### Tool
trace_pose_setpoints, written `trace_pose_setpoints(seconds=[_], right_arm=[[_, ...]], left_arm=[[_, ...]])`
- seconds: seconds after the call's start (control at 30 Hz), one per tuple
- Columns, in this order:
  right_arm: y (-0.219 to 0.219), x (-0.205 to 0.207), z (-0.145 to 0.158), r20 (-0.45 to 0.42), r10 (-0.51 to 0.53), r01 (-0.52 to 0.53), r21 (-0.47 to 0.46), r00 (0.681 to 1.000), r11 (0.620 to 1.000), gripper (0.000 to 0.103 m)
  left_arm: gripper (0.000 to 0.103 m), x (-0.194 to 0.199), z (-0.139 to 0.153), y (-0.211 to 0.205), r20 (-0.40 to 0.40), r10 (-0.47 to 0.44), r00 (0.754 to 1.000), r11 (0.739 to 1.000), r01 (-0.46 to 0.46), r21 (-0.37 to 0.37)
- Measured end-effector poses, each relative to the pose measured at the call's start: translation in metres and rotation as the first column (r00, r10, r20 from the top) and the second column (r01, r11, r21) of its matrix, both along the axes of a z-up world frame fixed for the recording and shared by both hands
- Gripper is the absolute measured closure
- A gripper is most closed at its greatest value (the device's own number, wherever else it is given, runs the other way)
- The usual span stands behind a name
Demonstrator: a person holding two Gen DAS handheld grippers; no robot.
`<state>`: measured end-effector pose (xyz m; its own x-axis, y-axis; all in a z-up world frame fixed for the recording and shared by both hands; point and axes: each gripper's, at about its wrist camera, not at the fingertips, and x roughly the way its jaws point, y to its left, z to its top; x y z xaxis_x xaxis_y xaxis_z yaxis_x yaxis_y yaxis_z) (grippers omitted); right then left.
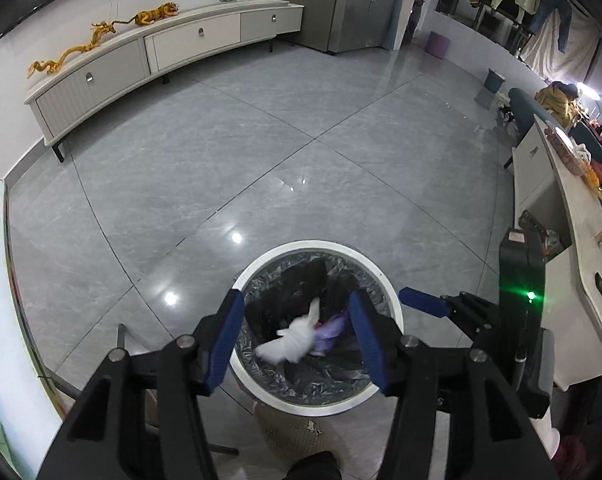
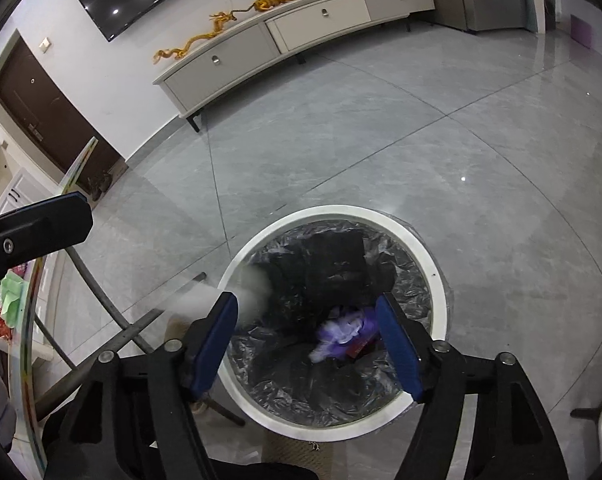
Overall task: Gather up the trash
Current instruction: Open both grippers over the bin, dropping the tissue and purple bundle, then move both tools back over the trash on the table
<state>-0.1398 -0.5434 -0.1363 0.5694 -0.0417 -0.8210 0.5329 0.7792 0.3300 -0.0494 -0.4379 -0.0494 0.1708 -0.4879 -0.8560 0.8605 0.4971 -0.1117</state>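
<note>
A round white-rimmed trash bin (image 1: 393, 300) with a black liner stands on the floor below both grippers; it also shows in the right wrist view (image 2: 433, 264). My left gripper (image 1: 297, 336) is open above the bin. A blurred white crumpled tissue (image 1: 293, 340) is between its fingers, falling into the bin, over purple trash (image 1: 333, 332). My right gripper (image 2: 309, 336) is open and empty above the bin, with purple trash (image 2: 345, 330) lying inside. A blurred grey-white streak (image 2: 245, 292) passes by its left finger.
A long white TV cabinet (image 1: 141, 60) with gold dragon figures stands against the far wall. A white counter (image 1: 573, 216) with clutter is on the right. A glass table edge (image 2: 29, 320) is at the left. A wide grey tiled floor (image 1: 261, 160) lies ahead.
</note>
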Motion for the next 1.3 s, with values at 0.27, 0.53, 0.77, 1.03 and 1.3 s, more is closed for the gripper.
trace_pose_setpoints(seconds=[0.27, 0.53, 0.77, 1.03, 1.3], right_arm=[[-0.005, -0.011, 0.019, 0.02, -0.046, 0.047, -0.045, 0.999, 0.998, 0.025], [0.014, -0.025, 0.083, 0.11, -0.081, 0.103, -0.216, 0.991, 0.971, 0.025], [0.051, -0.042, 0.158, 0.262, -0.07, 0.163, -0.355, 0.963, 0.92, 0.025], [0.109, -0.058, 0.233, 0.432, 0.023, 0.167, -0.398, 0.902, 0.902, 0.009], [0.166, -0.054, 0.276, 0.505, 0.115, 0.115, -0.401, 0.855, 0.909, 0.0]], left_arm=[[0.05, -0.003, 0.016, 0.014, 0.055, 0.056, 0.997, 0.997, -0.053, -0.063], [0.05, -0.01, 0.056, 0.059, 0.147, 0.174, 0.974, 0.972, -0.146, -0.186], [0.05, -0.013, 0.092, 0.114, 0.2, 0.288, 0.936, 0.931, -0.226, -0.285], [0.05, -0.024, 0.133, 0.196, 0.26, 0.378, 0.889, 0.882, -0.261, -0.392], [0.05, -0.03, 0.164, 0.286, 0.296, 0.463, 0.836, 0.841, -0.308, -0.445]])
